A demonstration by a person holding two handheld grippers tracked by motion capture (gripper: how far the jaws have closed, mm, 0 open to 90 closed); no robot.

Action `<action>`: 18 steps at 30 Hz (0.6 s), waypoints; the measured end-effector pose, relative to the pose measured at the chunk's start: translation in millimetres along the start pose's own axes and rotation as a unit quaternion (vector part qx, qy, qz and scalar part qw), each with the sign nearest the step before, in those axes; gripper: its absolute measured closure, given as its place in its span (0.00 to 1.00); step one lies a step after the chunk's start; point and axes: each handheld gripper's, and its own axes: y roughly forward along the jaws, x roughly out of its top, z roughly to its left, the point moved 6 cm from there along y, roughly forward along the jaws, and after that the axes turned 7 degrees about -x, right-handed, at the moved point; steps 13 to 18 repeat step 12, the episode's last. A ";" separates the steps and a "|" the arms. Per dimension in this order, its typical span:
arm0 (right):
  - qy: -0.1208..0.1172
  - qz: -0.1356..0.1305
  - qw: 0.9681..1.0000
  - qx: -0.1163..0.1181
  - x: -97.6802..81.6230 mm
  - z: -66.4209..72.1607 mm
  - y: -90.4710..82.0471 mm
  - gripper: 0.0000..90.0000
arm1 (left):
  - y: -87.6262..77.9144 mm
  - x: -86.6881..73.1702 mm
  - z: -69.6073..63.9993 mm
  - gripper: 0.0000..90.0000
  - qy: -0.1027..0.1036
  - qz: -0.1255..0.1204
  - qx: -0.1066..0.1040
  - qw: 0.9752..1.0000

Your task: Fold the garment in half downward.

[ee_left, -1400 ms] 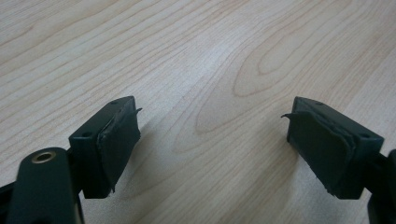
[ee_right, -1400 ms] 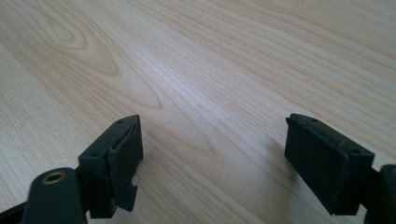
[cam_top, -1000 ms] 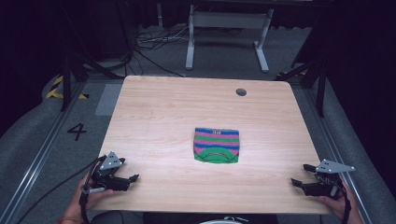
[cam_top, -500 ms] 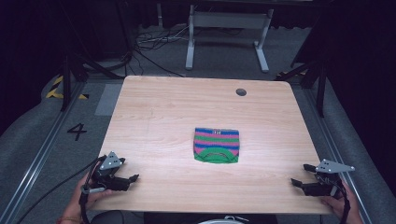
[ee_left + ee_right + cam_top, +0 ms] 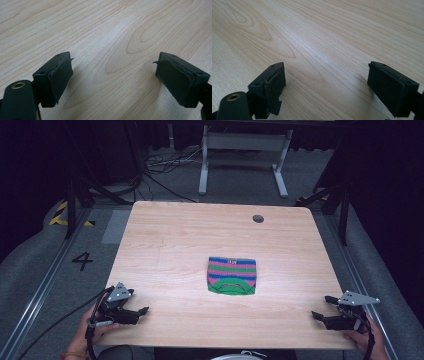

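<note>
While both hands rest at the near edge of the wooden table (image 5: 165, 245), the left gripper (image 5: 138, 312) sits at about 7 o'clock from the table's centre and the right gripper (image 5: 321, 308) at about 5 o'clock, each low over the bare wood. Seen in its own view, the left gripper (image 5: 112, 77) has its jaws spread wide with nothing but wood grain between them; the right gripper (image 5: 325, 85) is likewise parted wide and holds nothing. Farther in, just right of the table's middle, lies a small folded garment (image 5: 232, 275) in pink, blue and green stripes, flat on the wood and well apart from both grippers, at roughly 1 o'clock from the left one and 11 o'clock from the right. It looks like thin knit cloth: light, limp, likely to sag and unfold if lifted by one point, not fragile and not slippery. A sensible hold would be a pinch at a folded edge or corner, ideally one gripper at each side. Beyond it, near the far edge at about 1 o'clock, is a small dark round hole (image 5: 258, 218).
</note>
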 end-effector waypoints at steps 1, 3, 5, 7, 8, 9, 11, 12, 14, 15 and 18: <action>0.000 0.000 1.000 0.000 0.0 0.0 0.0 0.17 | 0.0 0.0 0.0 0.16 0.000 0.000 0.000 1.000; 0.000 0.000 1.000 0.000 0.0 0.0 0.0 0.17 | 0.0 0.0 0.0 0.16 0.000 0.000 0.000 1.000; 0.000 0.000 1.000 0.000 0.0 0.0 0.0 0.17 | 0.0 0.0 0.0 0.16 0.000 0.000 0.000 1.000; 0.000 0.000 1.000 0.000 -0.1 0.0 0.0 0.17 | 0.0 0.0 0.0 0.16 0.000 0.000 0.000 1.000; 0.000 0.000 1.000 0.000 0.0 0.0 0.0 0.17 | 0.1 0.1 0.0 0.16 0.000 0.000 0.000 1.000; 0.000 0.000 1.000 0.000 0.0 -0.1 0.0 0.17 | 0.5 0.2 -0.3 0.15 -0.004 0.001 0.001 1.000; 0.000 0.000 1.000 0.000 0.0 -0.1 0.0 0.17 | 0.6 0.5 0.2 0.14 -0.002 0.003 0.001 1.000; 0.000 0.000 1.000 0.000 0.0 0.0 0.0 0.17 | 0.6 0.5 0.2 0.14 -0.002 0.003 0.001 1.000; 0.000 0.000 1.000 0.000 0.0 0.0 0.0 0.17 | 0.6 0.5 0.2 0.14 -0.002 0.003 0.001 1.000; 0.000 0.000 1.000 0.000 0.0 0.0 0.0 0.17 | 0.6 0.5 0.2 0.14 -0.002 0.003 0.001 1.000; 0.000 0.000 1.000 0.000 0.0 0.0 0.0 0.17 | 0.6 0.5 0.2 0.14 -0.002 0.003 0.001 1.000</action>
